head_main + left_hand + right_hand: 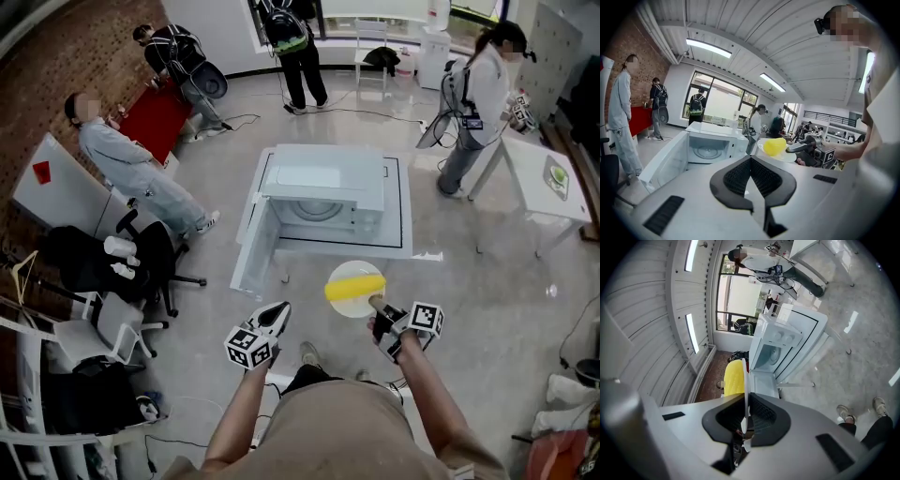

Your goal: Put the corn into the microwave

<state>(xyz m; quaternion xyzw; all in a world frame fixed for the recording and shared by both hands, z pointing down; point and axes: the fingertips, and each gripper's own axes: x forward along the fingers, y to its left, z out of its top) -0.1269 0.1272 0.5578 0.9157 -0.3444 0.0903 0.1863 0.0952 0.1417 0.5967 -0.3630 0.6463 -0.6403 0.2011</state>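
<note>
A yellow corn cob (pixel 354 286) lies on a white plate (pixel 349 302) held in the air just in front of the white microwave (pixel 323 192). The microwave's door (pixel 251 246) hangs open to the left, and its cavity with a glass turntable (pixel 708 152) holds nothing else. My right gripper (pixel 378 306) is shut on the plate's near rim (pixel 746 373), with the corn (pixel 733 378) just beyond the pads. The left gripper (pixel 277 310) hovers beside the plate, shut and holding nothing. From the left gripper (pixel 751 159) I see the corn (pixel 774 146) to the right.
The microwave stands on a low white table (pixel 403 246). Several people stand or sit around the room. Office chairs (pixel 141 258) crowd the left, and a white table (pixel 536 178) stands at right. Cables run across the grey floor.
</note>
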